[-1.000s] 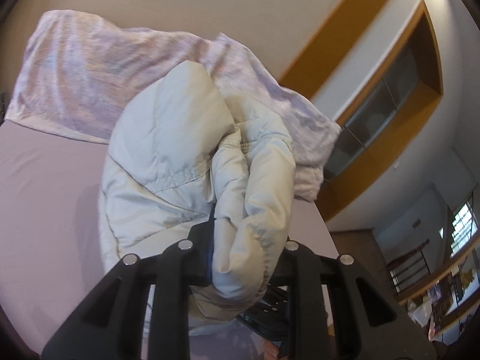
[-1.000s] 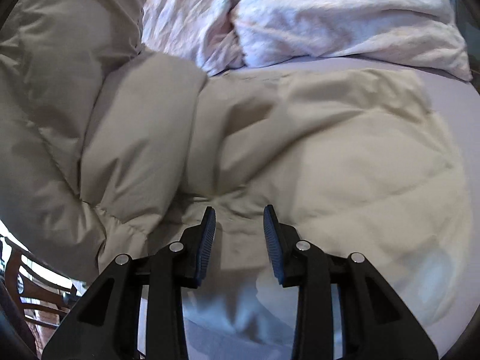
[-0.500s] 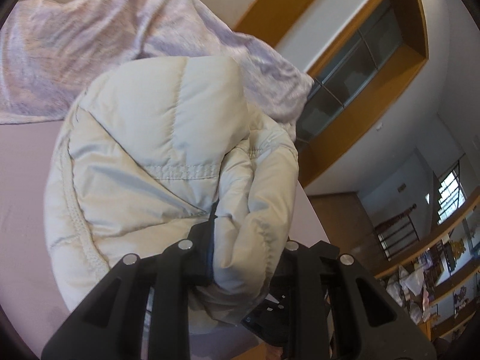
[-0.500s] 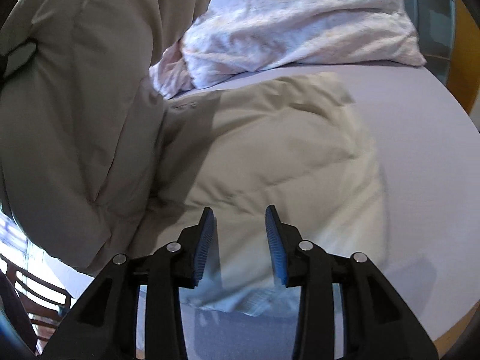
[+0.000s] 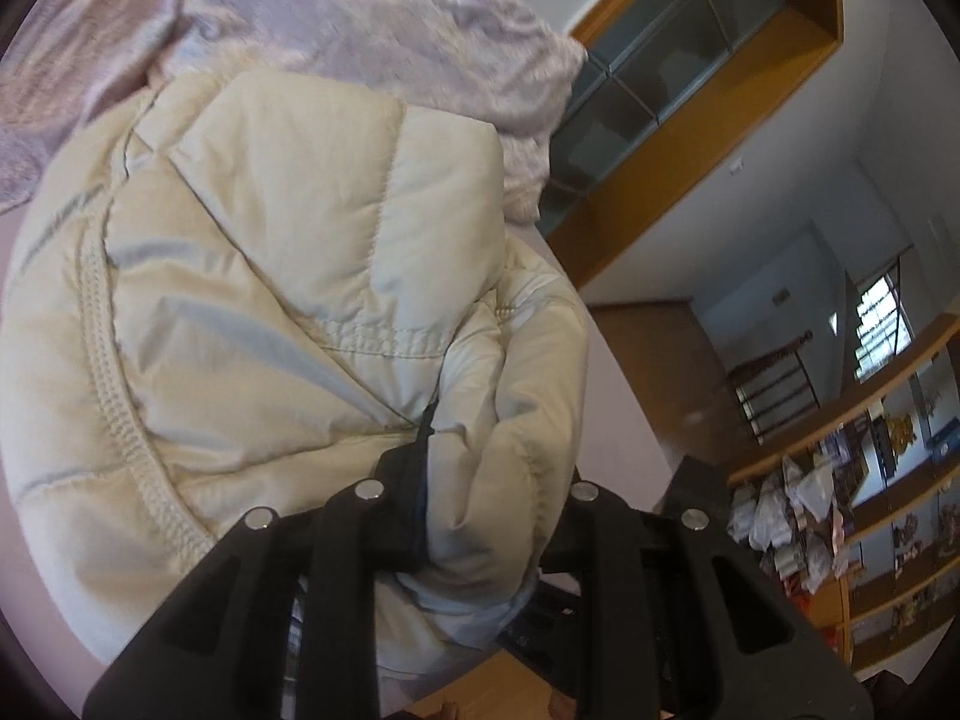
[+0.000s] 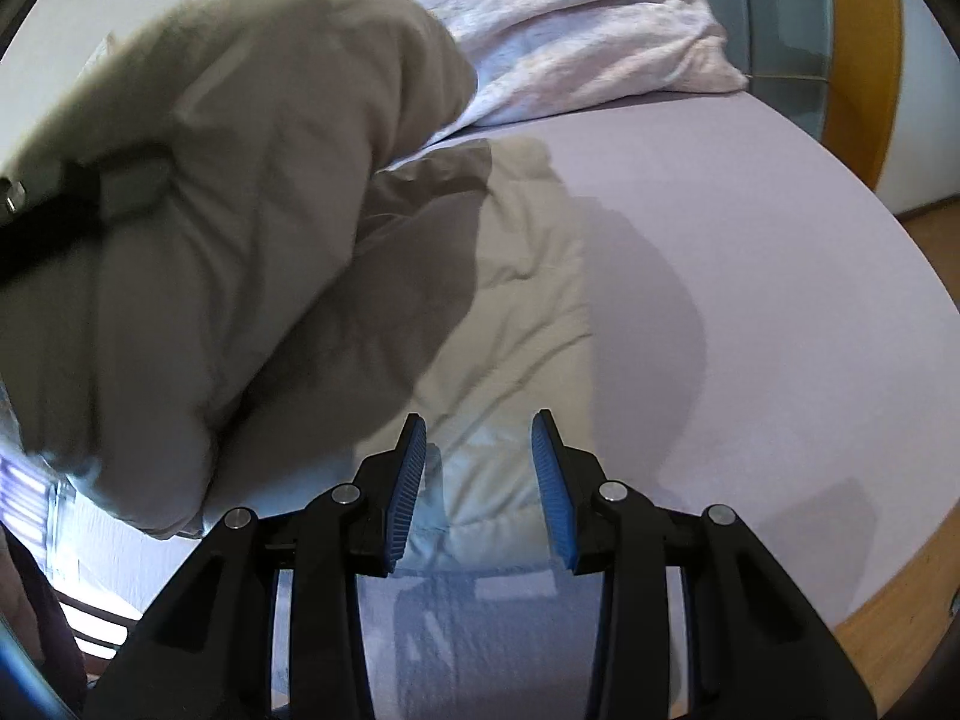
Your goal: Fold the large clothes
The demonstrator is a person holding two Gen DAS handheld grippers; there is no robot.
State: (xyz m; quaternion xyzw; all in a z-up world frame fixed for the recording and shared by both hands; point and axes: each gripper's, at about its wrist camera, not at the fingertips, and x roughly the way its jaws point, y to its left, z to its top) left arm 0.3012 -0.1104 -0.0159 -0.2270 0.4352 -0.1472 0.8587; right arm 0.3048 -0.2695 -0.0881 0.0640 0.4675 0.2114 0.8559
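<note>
A cream quilted puffer jacket (image 5: pixel 288 276) fills the left wrist view. My left gripper (image 5: pixel 480 480) is shut on a thick bunched fold of it and holds that part raised off the bed. In the right wrist view the lifted part of the jacket (image 6: pixel 240 228) hangs at the left, with the left gripper (image 6: pixel 36 222) showing at the far left edge. The rest of the jacket (image 6: pixel 516 312) lies flat on the lilac bed sheet (image 6: pixel 750 276). My right gripper (image 6: pixel 477 468) is open and empty, just above the jacket's near edge.
Pale pink pillows (image 6: pixel 576 36) lie at the head of the bed, also in the left wrist view (image 5: pixel 360 18). A wooden-framed glass headboard (image 6: pixel 852 48) stands behind. Wooden floor (image 6: pixel 888 630) lies beyond the bed's right edge. Shelves (image 5: pixel 870 510) line the far wall.
My left gripper has carried the bunched jacket further up and over towards the flat part. My right gripper has drawn back towards the jacket's near edge, still open.
</note>
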